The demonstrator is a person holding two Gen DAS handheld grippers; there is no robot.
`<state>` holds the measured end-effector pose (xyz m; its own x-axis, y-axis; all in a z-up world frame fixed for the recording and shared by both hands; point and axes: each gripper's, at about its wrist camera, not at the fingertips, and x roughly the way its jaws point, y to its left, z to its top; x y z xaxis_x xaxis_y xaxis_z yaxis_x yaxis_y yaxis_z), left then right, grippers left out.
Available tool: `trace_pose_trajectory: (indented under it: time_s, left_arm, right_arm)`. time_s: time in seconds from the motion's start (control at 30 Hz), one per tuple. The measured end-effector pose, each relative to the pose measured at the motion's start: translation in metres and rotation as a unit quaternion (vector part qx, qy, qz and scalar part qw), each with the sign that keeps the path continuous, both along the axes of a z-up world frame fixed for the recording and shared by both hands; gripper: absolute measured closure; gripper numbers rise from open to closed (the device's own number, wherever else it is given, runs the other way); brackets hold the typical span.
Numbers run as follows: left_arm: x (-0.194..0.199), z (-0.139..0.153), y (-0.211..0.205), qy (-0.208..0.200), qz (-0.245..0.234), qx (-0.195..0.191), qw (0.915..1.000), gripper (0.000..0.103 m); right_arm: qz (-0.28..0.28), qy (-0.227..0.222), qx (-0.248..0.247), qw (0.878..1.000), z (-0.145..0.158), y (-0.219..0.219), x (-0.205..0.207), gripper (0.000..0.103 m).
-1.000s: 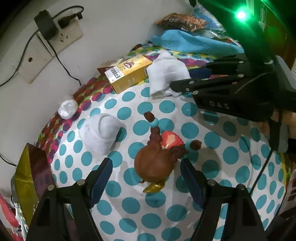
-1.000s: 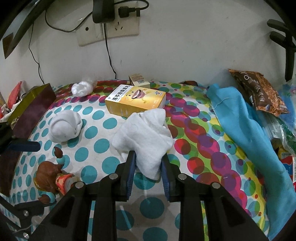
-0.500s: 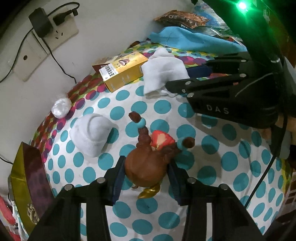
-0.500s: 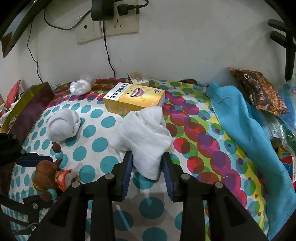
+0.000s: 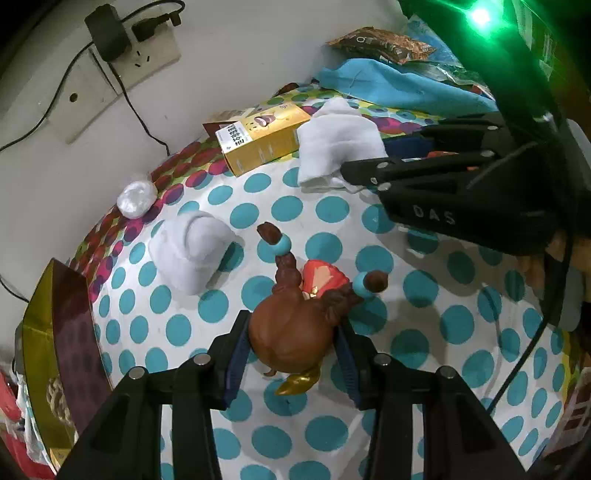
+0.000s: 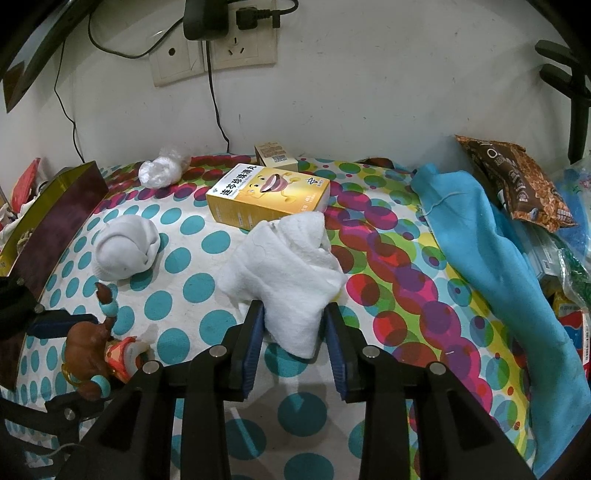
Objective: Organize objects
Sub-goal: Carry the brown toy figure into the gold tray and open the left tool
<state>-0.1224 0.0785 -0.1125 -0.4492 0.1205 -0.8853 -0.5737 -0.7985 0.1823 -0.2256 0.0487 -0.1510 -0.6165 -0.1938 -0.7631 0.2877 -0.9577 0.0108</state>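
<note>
The left gripper (image 5: 291, 349) has just closed its jaws on the brown figurine (image 5: 291, 332), near on the dotted cloth (image 5: 424, 350), long axis running away, limbs far. The right gripper (image 6: 293, 341) apparently pinches the white towel (image 6: 284, 266).

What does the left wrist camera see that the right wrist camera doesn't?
Only the left wrist view shows the left gripper from behind, fingers squeezing the brown toy, plus a green light. Only the right wrist view shows the small box behind the yellow box. Both show the white towel in the right gripper and the rolled socks.
</note>
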Motion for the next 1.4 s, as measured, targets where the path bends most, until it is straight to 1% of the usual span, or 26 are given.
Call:
trace_pose_trajectory:
  time_s: [0.2, 0.3, 0.4, 0.47, 0.67, 0.73, 0.8, 1.0, 1.13, 1.2, 1.27, 1.4]
  left_arm:
    - [0.011, 0.0, -0.005, 0.002, 0.014, 0.002, 0.9999, 0.059]
    - [0.015, 0.004, -0.011, 0.001, 0.03, 0.012, 0.9995, 0.059]
    - [0.018, 0.011, -0.017, 0.013, 0.048, 0.012, 0.9987, 0.059]
    - [0.019, 0.016, -0.023, 0.016, 0.062, 0.021, 0.9978, 0.059]
    - [0.024, 0.037, -0.048, 0.036, 0.112, 0.049, 0.9919, 0.059]
    - [0.026, 0.044, -0.06, 0.045, 0.129, 0.052, 0.9892, 0.058]
    - [0.029, 0.051, -0.074, 0.052, 0.146, 0.057, 0.9863, 0.059]
    - [0.034, 0.069, -0.128, 0.076, 0.209, 0.066, 0.9726, 0.058]
    - [0.038, 0.079, -0.165, 0.092, 0.257, 0.067, 0.9597, 0.058]
    - [0.039, 0.08, -0.18, 0.093, 0.275, 0.069, 0.9544, 0.058]
    - [0.041, 0.077, -0.195, 0.096, 0.296, 0.064, 0.9482, 0.058]
    - [0.043, 0.067, -0.211, 0.085, 0.317, 0.067, 0.9422, 0.058]
  right_arm:
    - [0.004, 0.0, -0.001, 1.0, 0.0, -0.001, 0.0, 0.073]
    - [0.005, 0.0, -0.001, 1.0, 0.0, 0.001, -0.001, 0.073]
    - [0.006, 0.0, 0.0, 1.0, 0.0, 0.001, -0.001, 0.073]
    - [0.007, 0.0, 0.0, 1.0, -0.001, 0.001, -0.001, 0.073]
    - [0.008, 0.0, 0.0, 1.0, 0.0, 0.003, 0.0, 0.073]
    - [0.009, -0.001, -0.001, 1.0, 0.0, 0.003, 0.0, 0.073]
    - [0.01, 0.0, 0.0, 1.0, 0.0, 0.004, 0.0, 0.073]
    - [0.012, -0.001, -0.001, 1.0, 0.0, 0.006, -0.001, 0.073]
    - [0.013, -0.002, -0.002, 1.0, 0.0, 0.007, -0.001, 0.073]
    - [0.015, -0.001, -0.002, 1.0, 0.0, 0.007, -0.001, 0.073]
    - [0.016, -0.001, -0.001, 1.0, 0.0, 0.008, -0.001, 0.073]
    - [0.018, -0.001, 0.0, 1.0, 0.0, 0.009, -0.001, 0.073]
